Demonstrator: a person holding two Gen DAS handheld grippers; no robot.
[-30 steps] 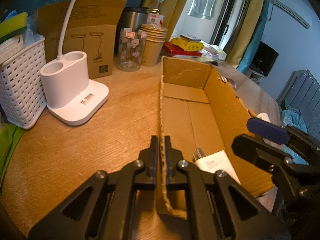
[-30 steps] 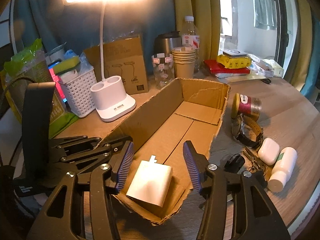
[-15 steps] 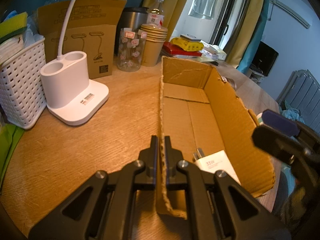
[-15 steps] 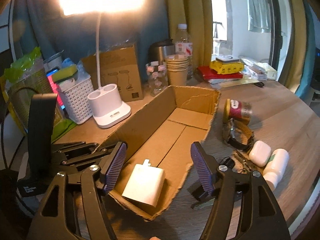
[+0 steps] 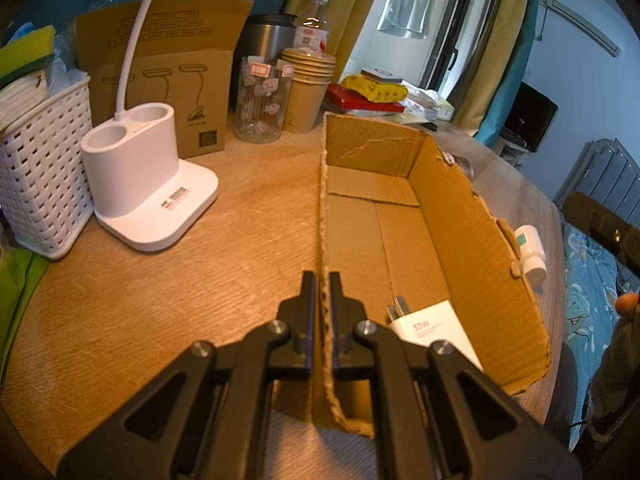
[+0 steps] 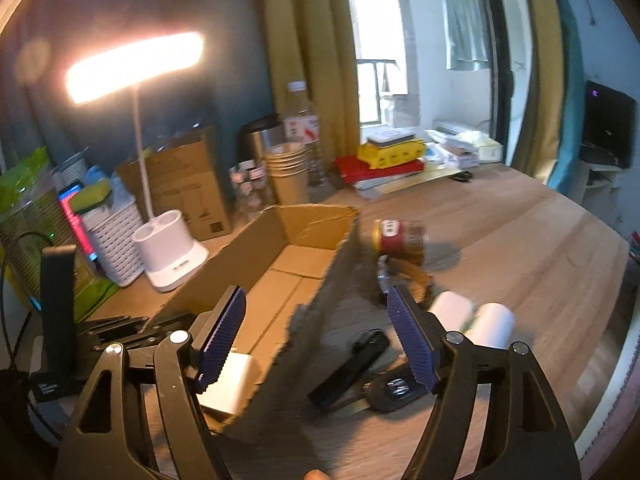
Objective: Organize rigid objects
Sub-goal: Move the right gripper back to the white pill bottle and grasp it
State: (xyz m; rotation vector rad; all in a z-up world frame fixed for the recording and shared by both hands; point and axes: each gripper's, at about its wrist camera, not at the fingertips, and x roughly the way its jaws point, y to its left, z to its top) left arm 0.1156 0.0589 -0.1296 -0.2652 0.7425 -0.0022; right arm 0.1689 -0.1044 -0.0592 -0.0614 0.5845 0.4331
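Black car key (image 6: 394,390) shows only from right wrist.

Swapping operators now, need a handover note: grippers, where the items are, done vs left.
Left gripper: shut on the cardboard box wall, steadying it.
Right gripper: jaws just opened, nothing between the pads.
Done: white charger lies inside the box.
Left on the table beside the box: red can, watch, two white containers, black clip, car key.
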